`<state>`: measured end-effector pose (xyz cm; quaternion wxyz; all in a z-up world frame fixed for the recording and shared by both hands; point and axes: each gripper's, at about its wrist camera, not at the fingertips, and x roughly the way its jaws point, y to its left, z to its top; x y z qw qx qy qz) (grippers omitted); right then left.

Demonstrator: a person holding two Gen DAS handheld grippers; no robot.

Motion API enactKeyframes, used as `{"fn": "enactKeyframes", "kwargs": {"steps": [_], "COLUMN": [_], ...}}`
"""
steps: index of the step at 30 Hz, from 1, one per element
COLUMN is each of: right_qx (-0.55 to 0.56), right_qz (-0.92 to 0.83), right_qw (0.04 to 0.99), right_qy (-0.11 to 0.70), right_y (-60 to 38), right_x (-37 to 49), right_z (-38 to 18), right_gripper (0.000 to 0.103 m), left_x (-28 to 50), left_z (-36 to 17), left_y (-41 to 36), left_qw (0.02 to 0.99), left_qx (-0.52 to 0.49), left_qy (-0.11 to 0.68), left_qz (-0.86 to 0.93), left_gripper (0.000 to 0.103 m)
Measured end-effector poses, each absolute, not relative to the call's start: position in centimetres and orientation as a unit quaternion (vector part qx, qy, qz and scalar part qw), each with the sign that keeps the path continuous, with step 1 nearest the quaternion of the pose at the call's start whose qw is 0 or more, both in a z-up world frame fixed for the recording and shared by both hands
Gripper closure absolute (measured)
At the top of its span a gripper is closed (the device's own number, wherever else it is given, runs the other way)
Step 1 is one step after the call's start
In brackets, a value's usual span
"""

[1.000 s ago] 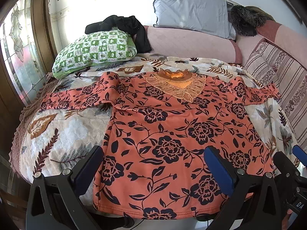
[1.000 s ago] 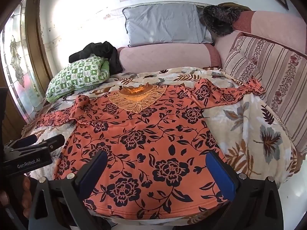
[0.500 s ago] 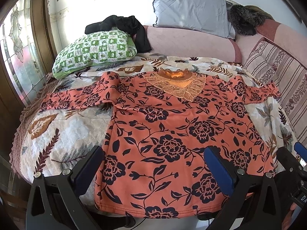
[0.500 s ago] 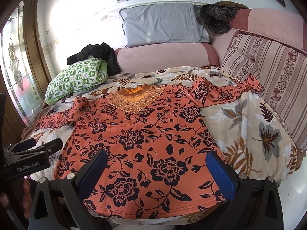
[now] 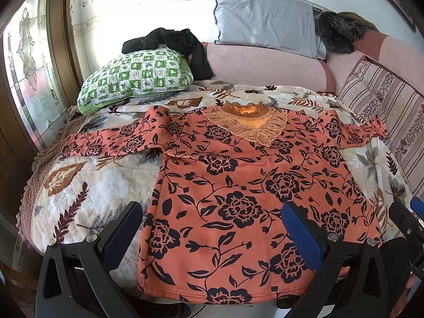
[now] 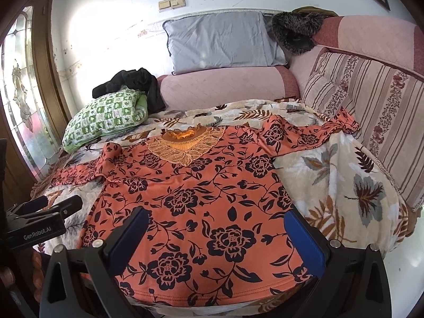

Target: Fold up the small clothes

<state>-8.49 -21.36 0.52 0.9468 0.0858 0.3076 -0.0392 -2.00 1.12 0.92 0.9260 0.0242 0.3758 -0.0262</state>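
An orange top with dark flowers (image 5: 238, 182) lies flat, front up, on a leaf-print blanket (image 5: 87, 185), sleeves spread to both sides, lace collar at the far end. It also shows in the right wrist view (image 6: 201, 206). My left gripper (image 5: 212, 228) is open and empty, hovering above the hem's left part. My right gripper (image 6: 216, 238) is open and empty above the hem's right part. The left gripper shows at the left edge of the right wrist view (image 6: 39, 212).
A green checked pillow (image 5: 137, 76) with a black garment (image 5: 172, 42) on it lies at the far left. A grey pillow (image 5: 265, 18) leans on the pink sofa back (image 5: 265, 63). A striped cushion (image 6: 376, 111) lines the right. A glazed door (image 5: 29, 79) stands left.
Both grippers have drawn back and risen slightly from the top's hem; the view now takes in more of the wall. The top has not moved. Both stay open.
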Motion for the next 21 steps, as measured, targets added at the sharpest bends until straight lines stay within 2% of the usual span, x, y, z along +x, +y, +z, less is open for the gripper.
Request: {"fn": "enactKeyframes", "kwargs": {"steps": [10, 21], "right_qx": [0.086, 0.078], "right_qz": [-0.033, -0.027], "right_qw": [0.946, 0.944], "right_qy": [0.311, 0.321], "right_y": [-21.1, -20.4], "right_x": [-8.1, -7.7], "right_z": [0.2, -0.1], "right_gripper": [0.0, 0.0], "left_x": [-2.3, -1.5], "left_z": [1.1, -0.2], "left_y": [1.5, 1.2], "left_qw": [0.938, 0.924], "left_qx": [0.024, 0.047], "left_qy": [0.345, 0.379], "left_qz": [-0.021, -0.023], "left_gripper": [0.0, 0.0]}}
